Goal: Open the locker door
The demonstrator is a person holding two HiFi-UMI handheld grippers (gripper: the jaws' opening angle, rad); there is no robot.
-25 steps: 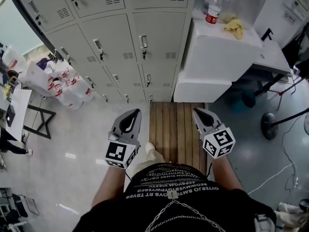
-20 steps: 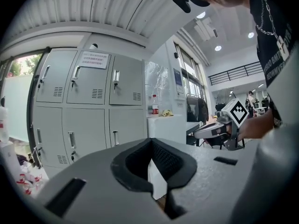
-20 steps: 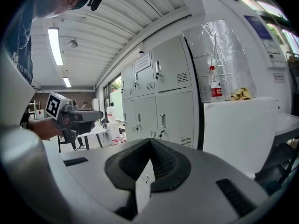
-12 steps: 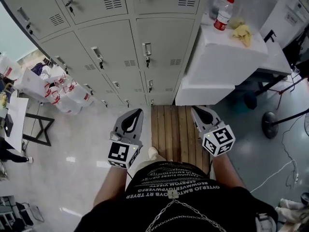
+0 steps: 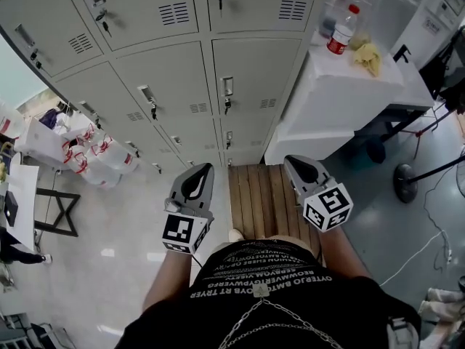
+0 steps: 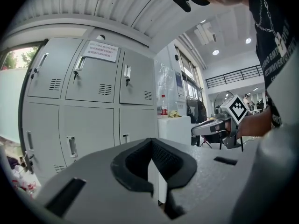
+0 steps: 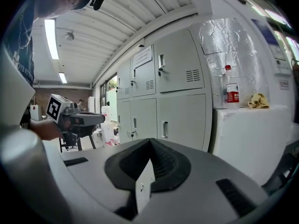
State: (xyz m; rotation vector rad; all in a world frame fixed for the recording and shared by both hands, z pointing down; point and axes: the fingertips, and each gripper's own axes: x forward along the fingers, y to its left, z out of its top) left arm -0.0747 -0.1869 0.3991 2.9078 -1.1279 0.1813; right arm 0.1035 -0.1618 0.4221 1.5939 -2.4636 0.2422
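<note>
Holding two grey plastic grippers, each with a black-and-white marker cube at its rear, out in front of a black printed shirt (image 5: pixel 269 297) with a metal chain. Left gripper (image 5: pixel 204 169) clenched, pads together on nothing. Right gripper (image 5: pixel 293 160) likewise clenched and empty. Both side by side, aimed forward, with a brown slatted wooden platform (image 5: pixel 258 195) on the floor between and beneath them.

Straight ahead, just past the far end of the platform: the grey metal locker door (image 5: pixel 265 71), shut, well apart from both grippers. Small upright handle with a key at its left edge, louvred vent low on its face. In line with the gap between the grippers, a little nearer the right one. Part of a grey metal locker bank (image 5: pixel 138 6) of like doors in rows and columns, all shut, with a white paper notice (image 6: pixel 102 51) on one upper door.

Just right of the lockers, touching them: a white block-shaped bench (image 5: pixel 341 97) bearing a clear plastic bottle with a red label (image 5: pixel 341 31) and, near it, a crumpled yellow cloth (image 5: pixel 368 55). At the lockers' foot on the left: white bags with red print (image 5: pixel 87 151).

Pale glossy floor (image 5: pixel 109 231) on the left, duller grey floor (image 5: pixel 414 224) on the right. Overhead, a white ribbed ceiling (image 7: pixel 117 17).
</note>
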